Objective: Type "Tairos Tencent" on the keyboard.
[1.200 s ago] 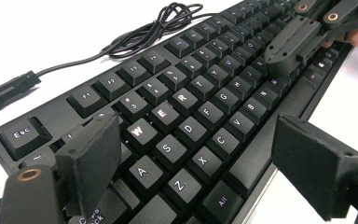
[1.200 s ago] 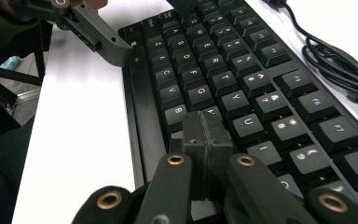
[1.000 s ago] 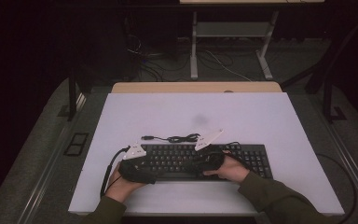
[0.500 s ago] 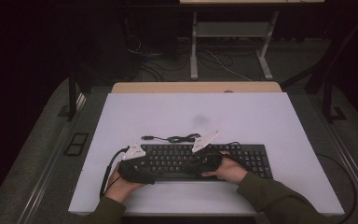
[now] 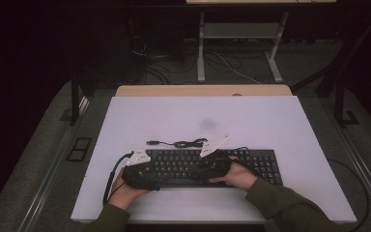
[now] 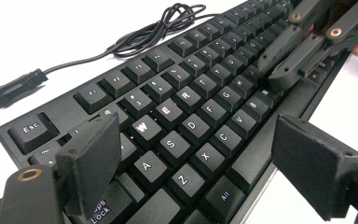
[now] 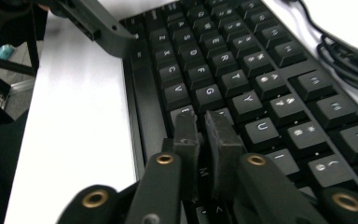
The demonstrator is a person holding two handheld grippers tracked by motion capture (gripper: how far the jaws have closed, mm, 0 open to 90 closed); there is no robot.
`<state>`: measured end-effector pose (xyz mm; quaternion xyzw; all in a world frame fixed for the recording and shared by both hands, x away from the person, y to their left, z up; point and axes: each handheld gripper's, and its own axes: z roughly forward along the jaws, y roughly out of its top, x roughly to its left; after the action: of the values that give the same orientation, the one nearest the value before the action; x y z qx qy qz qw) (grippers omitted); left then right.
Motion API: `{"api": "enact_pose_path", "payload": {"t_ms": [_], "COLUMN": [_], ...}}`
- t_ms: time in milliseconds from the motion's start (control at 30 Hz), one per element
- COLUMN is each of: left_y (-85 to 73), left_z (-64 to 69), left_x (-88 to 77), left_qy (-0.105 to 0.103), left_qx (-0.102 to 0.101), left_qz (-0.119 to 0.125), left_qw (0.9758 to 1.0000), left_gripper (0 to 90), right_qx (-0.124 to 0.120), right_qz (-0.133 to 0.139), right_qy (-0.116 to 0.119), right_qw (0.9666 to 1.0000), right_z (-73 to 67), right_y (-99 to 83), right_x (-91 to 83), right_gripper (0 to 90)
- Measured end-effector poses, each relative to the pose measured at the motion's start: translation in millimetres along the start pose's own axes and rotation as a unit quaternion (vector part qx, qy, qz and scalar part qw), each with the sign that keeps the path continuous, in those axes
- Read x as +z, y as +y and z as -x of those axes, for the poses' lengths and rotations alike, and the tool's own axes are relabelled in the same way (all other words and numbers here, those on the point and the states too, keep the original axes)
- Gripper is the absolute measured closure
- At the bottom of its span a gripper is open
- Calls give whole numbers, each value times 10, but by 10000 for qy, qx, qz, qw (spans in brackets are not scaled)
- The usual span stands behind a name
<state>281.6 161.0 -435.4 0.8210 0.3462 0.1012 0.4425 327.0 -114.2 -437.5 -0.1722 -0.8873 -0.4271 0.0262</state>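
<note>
On the white counter (image 5: 270, 125), high view: keyboard (image 5: 256, 162) near front edge, both tongs over its left half. Left gripper view: left tongs (image 6: 200, 163) wide open above A–C keys, empty. Right gripper view: right tongs (image 7: 204, 128) just cracked open, narrow gap, nothing between, tips at B/N keys.

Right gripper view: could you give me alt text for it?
The right gripper, jaws nearly together with nothing between them, points its tips down at the middle keys of a black keyboard on a white table. The keyboard's cable lies at upper right.
</note>
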Motion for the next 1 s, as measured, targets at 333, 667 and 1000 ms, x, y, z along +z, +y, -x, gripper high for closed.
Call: {"api": "enact_pose_path", "payload": {"t_ms": [333,667,1000], "left_y": [43,135,235], "left_z": [-3,-11,-53], "left_x": [0,109,240], "left_qy": [29,-84,-273], "left_qx": [26,103,104], "left_qz": [123,133,35], "left_qw": [9999,9998,9996], "left_gripper": [213,408,788], "right_qx": [142,454,751], "right_qz": [256,498,633], "right_qy": [-108,-472,-830], "right_qw": [9995,9966,9917], "right_z": [34,80,119], "right_y": [-7,-103,-226], "right_x": [-107,-256,-409], "right_gripper": [572,337,248]}}
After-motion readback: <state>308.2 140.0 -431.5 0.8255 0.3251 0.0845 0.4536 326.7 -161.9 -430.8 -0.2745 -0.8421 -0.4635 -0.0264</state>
